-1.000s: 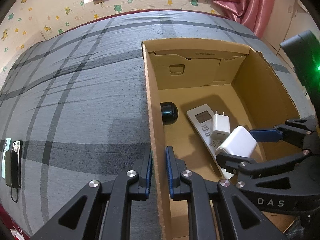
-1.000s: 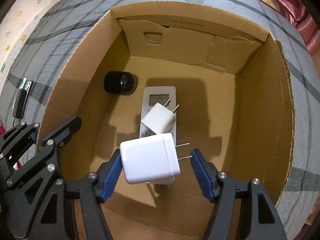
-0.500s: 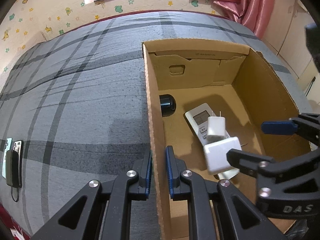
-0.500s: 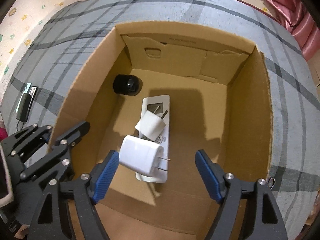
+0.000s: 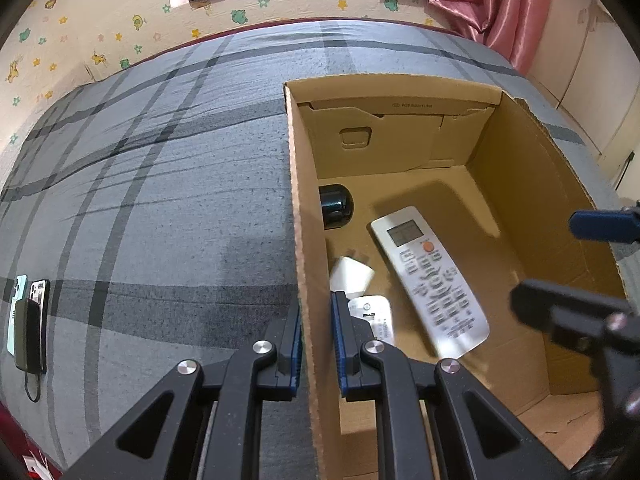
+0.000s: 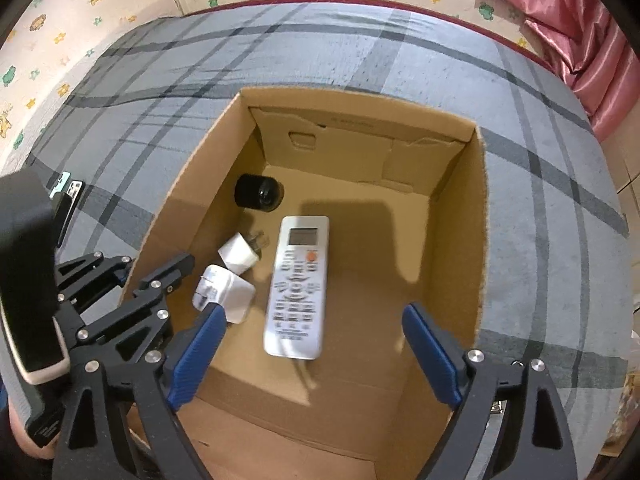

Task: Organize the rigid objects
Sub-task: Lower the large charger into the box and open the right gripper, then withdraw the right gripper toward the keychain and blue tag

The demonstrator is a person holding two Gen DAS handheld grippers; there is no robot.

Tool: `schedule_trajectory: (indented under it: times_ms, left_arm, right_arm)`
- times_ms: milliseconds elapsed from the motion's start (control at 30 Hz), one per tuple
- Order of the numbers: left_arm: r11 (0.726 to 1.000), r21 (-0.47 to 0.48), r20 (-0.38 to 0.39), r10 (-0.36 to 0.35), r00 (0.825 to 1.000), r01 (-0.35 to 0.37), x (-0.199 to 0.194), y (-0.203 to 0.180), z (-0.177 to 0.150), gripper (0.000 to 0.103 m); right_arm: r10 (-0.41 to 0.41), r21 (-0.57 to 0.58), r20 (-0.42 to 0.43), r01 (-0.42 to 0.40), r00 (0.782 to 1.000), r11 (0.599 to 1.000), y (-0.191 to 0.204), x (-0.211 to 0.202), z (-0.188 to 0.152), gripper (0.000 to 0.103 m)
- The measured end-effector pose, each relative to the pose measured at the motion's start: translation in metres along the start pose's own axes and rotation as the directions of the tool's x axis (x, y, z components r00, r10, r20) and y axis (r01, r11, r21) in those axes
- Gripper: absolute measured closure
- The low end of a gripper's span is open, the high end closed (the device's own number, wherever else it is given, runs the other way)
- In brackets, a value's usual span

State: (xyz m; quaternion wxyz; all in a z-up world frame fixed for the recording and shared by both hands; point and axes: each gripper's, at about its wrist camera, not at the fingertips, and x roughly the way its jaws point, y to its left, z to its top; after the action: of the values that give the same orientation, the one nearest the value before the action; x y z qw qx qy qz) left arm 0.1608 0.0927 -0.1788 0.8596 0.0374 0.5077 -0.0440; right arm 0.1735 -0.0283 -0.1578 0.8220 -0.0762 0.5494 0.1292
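My right tongs (image 6: 312, 356) are opening, empty, above the cardboard box (image 6: 480, 240) on the bed. The larger white charger (image 6: 226, 294) I just released now lies inside beside the smaller charger (image 6: 238, 254) and remote (image 6: 298, 288). My left tongs (image 5: 316, 344) clamp the box wall.

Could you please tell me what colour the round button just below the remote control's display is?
Orange, on the white rectangular remote control; clearest in the right wrist view.

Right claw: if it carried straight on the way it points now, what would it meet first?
Most likely the white remote lying on the floor of the cardboard box. The right claw, its jaws opening with nothing between them, points down at the remote's near end, though depth is uncertain.
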Motion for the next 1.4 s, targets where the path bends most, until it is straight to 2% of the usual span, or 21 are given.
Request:
schedule_trajectory:
  times_ms: [100,400,833,1100,1400]
  left_arm:
    - [1.0,0.005,-0.001,0.007,1.0,-0.007,0.0,-0.001,0.0,0.089]
    - [1.0,0.015,-0.012,0.022,1.0,-0.021,0.001,-0.005,-0.001,0.089]
    - [0.999,0.021,-0.014,0.033,0.999,-0.033,0.002,-0.006,-0.001,0.089]
    - [0.999,0.016,-0.012,0.031,0.999,-0.03,0.002,-0.005,-0.002,0.089]
    - [0.999,0.028,-0.011,0.043,0.999,-0.042,0.002,-0.007,-0.002,0.089]
  right_arm:
    - [-0.002,0.007,0.021,0.001,1.0,1.0,-0.004,-0.008,0.001,0.001]
    - [-0.027,0.042,0.067,0.024,0.997,0.999,-0.035,-0.034,-0.003,0.0]
    - [-0.116,0.163,0.088,0.101,0.989,0.981,-0.117,-0.056,-0.028,0.0]
    - [-0.155,0.235,0.054,0.138,0.986,0.962,-0.158,-0.044,-0.055,0.0]
    - [-0.174,0.303,-0.002,0.167,0.985,0.938,-0.184,-0.009,-0.083,0.0]
